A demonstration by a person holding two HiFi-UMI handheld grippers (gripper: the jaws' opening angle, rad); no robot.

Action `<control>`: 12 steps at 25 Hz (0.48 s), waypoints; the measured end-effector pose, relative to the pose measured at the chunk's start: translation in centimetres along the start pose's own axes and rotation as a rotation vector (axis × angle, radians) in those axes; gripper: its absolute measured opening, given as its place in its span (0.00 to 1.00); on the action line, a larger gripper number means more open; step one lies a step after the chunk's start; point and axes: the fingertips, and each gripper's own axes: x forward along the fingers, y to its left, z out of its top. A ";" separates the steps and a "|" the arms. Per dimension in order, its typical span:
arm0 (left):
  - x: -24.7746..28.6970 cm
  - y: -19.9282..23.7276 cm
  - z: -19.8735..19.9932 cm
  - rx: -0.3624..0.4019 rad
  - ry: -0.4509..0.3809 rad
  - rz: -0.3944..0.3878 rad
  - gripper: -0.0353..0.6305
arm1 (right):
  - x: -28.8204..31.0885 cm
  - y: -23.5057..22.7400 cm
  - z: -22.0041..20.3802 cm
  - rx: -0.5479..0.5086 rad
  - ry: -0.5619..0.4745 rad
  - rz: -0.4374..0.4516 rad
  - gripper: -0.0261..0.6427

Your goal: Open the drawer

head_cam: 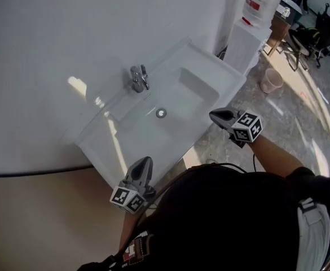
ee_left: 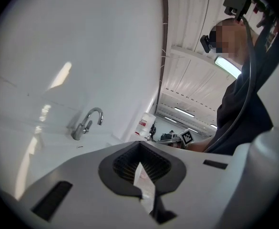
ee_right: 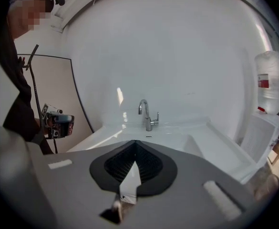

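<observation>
Head view: white sink point(head_cam: 125, 135) w/ tap point(head_cam: 138, 78), against the wall. My L tongs point(head_cam: 145, 161) sit near the sink's front-left corner, tips toward the front edge. My R tongs point(head_cam: 214, 116) are by the front-right edge, tips pointing at it. Contact w/ sink: can't tell, either side. Drawer: can't make it out, the sink front below the rim is hidden from above.
L gripper view: jaws clenched, pads meeting, nothing btwn. Tap and sink top beyond.
R gripper view: jaws clenched too, empty. Tap ahead, L tongs off to the left.
</observation>
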 end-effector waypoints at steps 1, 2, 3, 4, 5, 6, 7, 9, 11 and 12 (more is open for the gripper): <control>0.8 -0.3 -0.4 -0.004 0.013 -0.022 0.04 | -0.7 -0.4 -0.3 0.006 -0.001 -0.019 0.04; 1.6 -0.6 -0.7 -0.006 0.027 -0.042 0.04 | -1.4 -1.0 -0.5 0.013 -0.005 -0.039 0.04; 2.4 -0.9 -1.0 -0.002 0.043 -0.060 0.04 | -2.1 -1.6 -0.7 0.021 -0.012 -0.058 0.04; 3.2 -1.3 -1.2 0.002 0.059 -0.073 0.04 | -2.7 -2.3 -1.0 0.030 -0.020 -0.076 0.04; 3.9 -1.8 -1.4 0.005 0.074 -0.083 0.04 | -3.3 -3.0 -1.3 0.040 -0.030 -0.091 0.04; 4.7 -2.3 -1.5 0.008 0.086 -0.090 0.04 | -3.9 -3.7 -1.8 0.051 -0.040 -0.102 0.04; 5.4 -2.8 -1.6 0.013 0.096 -0.096 0.04 | -4.5 -4.5 -2.3 0.061 -0.047 -0.110 0.04; 7.1 -3.7 -2.0 0.024 0.113 -0.104 0.04 | -5.7 -6.0 -3.6 0.081 -0.056 -0.119 0.04; 9.1 -4.5 -2.7 0.035 0.133 -0.107 0.04 | -6.6 -7.9 -5.0 0.096 -0.058 -0.125 0.04; 10.2 -5.1 -3.2 0.036 0.145 -0.109 0.04 | -7.1 -9.0 -5.8 0.102 -0.059 -0.127 0.04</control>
